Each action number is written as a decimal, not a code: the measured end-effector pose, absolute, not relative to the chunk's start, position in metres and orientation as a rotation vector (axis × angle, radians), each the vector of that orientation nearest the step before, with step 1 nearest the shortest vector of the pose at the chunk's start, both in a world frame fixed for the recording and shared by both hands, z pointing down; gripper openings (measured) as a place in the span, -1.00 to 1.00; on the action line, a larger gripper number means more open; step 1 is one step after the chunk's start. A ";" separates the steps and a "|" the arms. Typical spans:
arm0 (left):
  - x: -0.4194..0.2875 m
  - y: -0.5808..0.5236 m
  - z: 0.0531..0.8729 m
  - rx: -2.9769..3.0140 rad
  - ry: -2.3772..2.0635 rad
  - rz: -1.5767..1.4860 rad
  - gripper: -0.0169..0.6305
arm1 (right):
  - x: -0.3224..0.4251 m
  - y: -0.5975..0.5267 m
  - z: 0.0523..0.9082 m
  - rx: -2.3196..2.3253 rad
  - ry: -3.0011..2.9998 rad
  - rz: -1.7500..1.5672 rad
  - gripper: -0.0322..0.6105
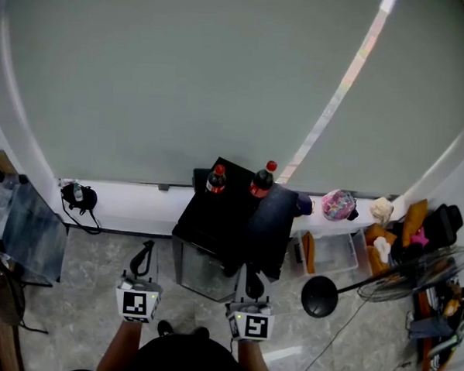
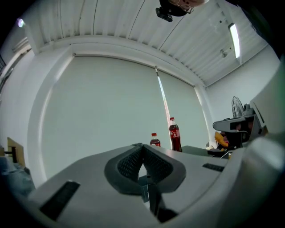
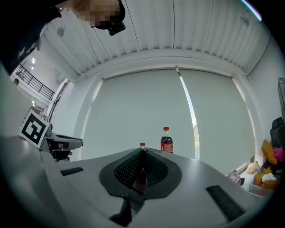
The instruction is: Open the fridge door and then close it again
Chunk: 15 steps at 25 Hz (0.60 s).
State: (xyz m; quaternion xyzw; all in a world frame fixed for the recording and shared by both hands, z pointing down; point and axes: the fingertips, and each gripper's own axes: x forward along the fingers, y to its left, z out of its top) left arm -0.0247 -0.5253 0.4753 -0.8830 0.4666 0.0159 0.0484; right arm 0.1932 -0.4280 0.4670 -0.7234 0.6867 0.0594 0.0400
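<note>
**Grey floor with a black fridge, a bin and a fan**

A pale grey stone floor [image 1: 95, 290] carries a low black fridge [image 1: 215, 219]. Two red-capped cola bottles [image 1: 216, 179] stand upright on the fridge's top, near its back edge. Just right of the fridge, a clear bin [image 1: 333, 254] sits on the floor. A fan's round black base [image 1: 319, 296] stands near it.

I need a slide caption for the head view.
Left gripper and right gripper, both shut, held before a black fridge carrying two cola bottles.
</note>
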 end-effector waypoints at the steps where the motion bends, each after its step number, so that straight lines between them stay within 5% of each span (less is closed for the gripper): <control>1: -0.024 -0.524 0.474 -2.695 1.421 0.055 -0.92 | 0.195 -0.427 0.467 -2.222 2.096 0.181 -0.88; 15: -0.026 -0.520 0.462 -2.668 1.400 0.076 -0.92 | 0.211 -0.423 0.467 -2.292 2.026 0.189 -0.88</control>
